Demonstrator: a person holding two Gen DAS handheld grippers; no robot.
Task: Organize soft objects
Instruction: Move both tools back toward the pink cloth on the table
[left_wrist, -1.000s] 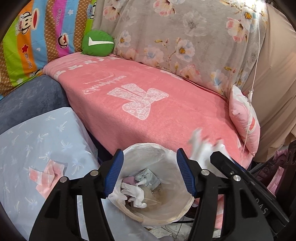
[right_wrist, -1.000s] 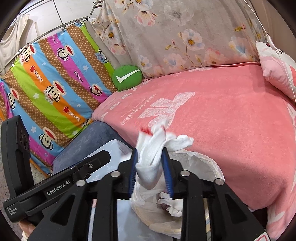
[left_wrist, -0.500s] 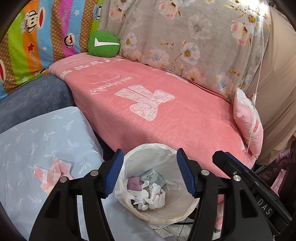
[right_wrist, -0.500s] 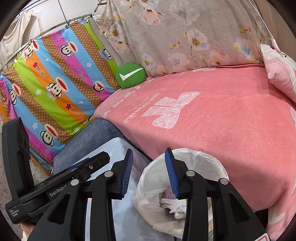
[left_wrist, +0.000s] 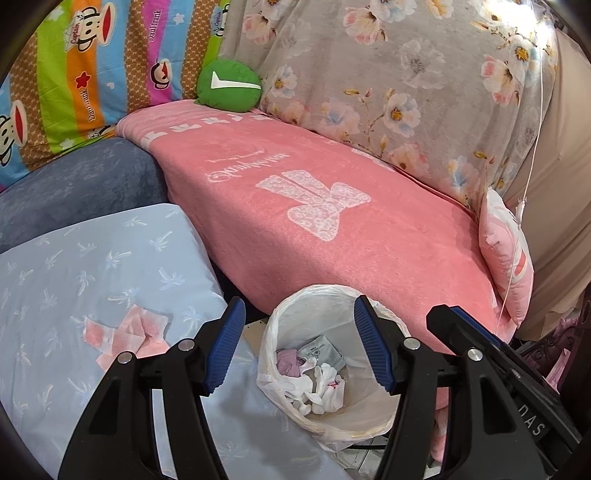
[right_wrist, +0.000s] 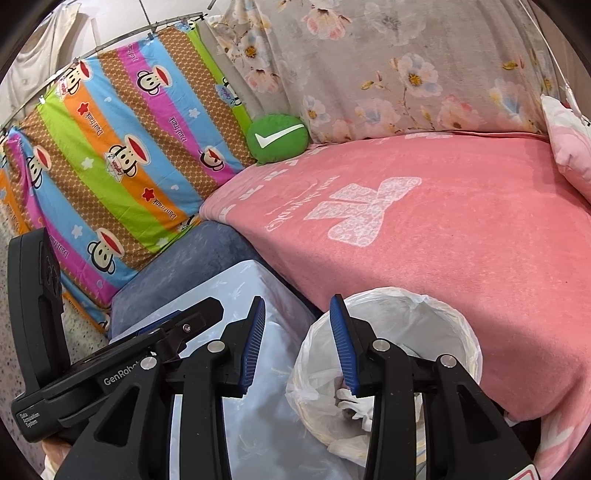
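Both the left gripper and right gripper hang empty with jaws apart over the white plastic-lined bin holding crumpled white socks.

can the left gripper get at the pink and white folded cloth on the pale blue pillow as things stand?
Probably yes. The pink and white folded cloth lies uncovered on the pale blue pillow, just beside the open, empty left gripper. Nothing sits between them; the lined bin is on the other side.

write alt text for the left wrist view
The open left gripper hangs empty over a bag-lined bin holding white socks, beside a pink blanket and a light blue pillow.
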